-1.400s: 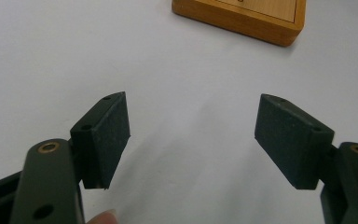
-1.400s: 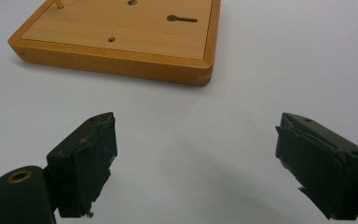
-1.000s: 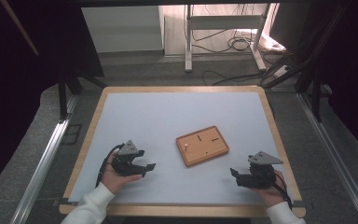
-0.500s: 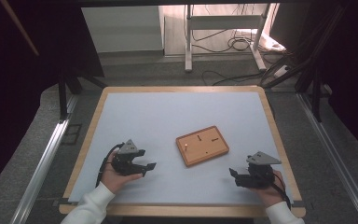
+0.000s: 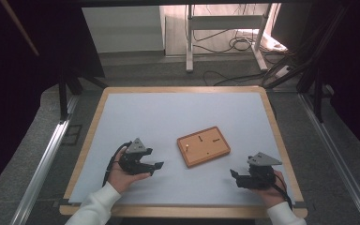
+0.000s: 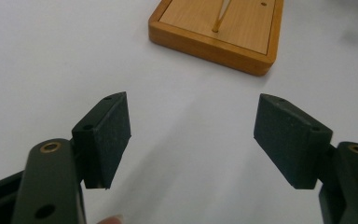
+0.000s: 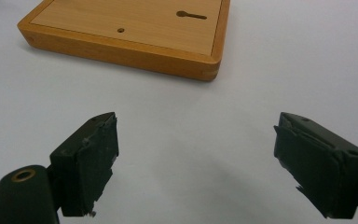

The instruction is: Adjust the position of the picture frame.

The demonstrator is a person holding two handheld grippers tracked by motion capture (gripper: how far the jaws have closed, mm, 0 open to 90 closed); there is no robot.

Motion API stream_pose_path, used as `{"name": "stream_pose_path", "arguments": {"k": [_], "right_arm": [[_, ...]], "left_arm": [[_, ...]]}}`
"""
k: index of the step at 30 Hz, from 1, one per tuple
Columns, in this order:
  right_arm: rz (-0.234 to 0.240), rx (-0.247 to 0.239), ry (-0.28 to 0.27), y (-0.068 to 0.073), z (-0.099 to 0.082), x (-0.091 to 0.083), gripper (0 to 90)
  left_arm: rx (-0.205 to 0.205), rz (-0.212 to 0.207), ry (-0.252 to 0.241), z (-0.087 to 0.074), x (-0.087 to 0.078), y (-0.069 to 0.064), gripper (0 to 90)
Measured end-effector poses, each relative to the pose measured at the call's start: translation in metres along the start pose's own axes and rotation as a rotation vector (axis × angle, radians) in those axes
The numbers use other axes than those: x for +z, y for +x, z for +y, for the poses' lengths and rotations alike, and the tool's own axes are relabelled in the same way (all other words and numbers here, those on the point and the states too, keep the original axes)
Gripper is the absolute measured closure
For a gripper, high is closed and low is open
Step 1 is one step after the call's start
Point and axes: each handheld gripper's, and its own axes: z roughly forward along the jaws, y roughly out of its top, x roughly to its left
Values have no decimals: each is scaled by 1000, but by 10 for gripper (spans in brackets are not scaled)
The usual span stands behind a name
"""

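Both my left gripper (image 5: 155,165) and right gripper (image 5: 235,174) stand spread and empty beside the wooden board (image 5: 203,146); I advise approaching level, centring jaws on its upright peg (image 6: 218,19) before closing

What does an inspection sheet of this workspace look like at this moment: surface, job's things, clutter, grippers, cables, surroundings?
Surface: white table top with a wooden edge; no marks seen.
Job's things: wooden board lying flat right of centre, with a thin upright peg, a small hole and a keyhole-shaped slot in its face.
Clutter: nothing seen.
Grippers: left gripper and right gripper low over the near table, either side of the board, jaws wide apart, holding nothing, apart from the board.
Cables: one trails from each gripper; loose cables on the floor beyond the table.
Surroundings: metal stand behind the table, floor rails at both sides, dark curtains.
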Motion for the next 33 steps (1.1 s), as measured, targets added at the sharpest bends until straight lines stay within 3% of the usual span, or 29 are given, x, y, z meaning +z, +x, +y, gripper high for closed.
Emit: {"name": "stream_pose_path", "arguments": {"k": [18, 29, 33], "right_arm": [[-10, -21, 10, 1, -2, 2, 146], [-20, -17, 16, 0, -6, 0, 147], [-27, -18, 20, -1, -8, -2, 147]], "left_arm": [[32, -38, 9, 33, 41, -16, 276], [54, -32, 13, 52, 63, -15, 316], [58, -24, 10, 59, 78, -14, 348]]}}
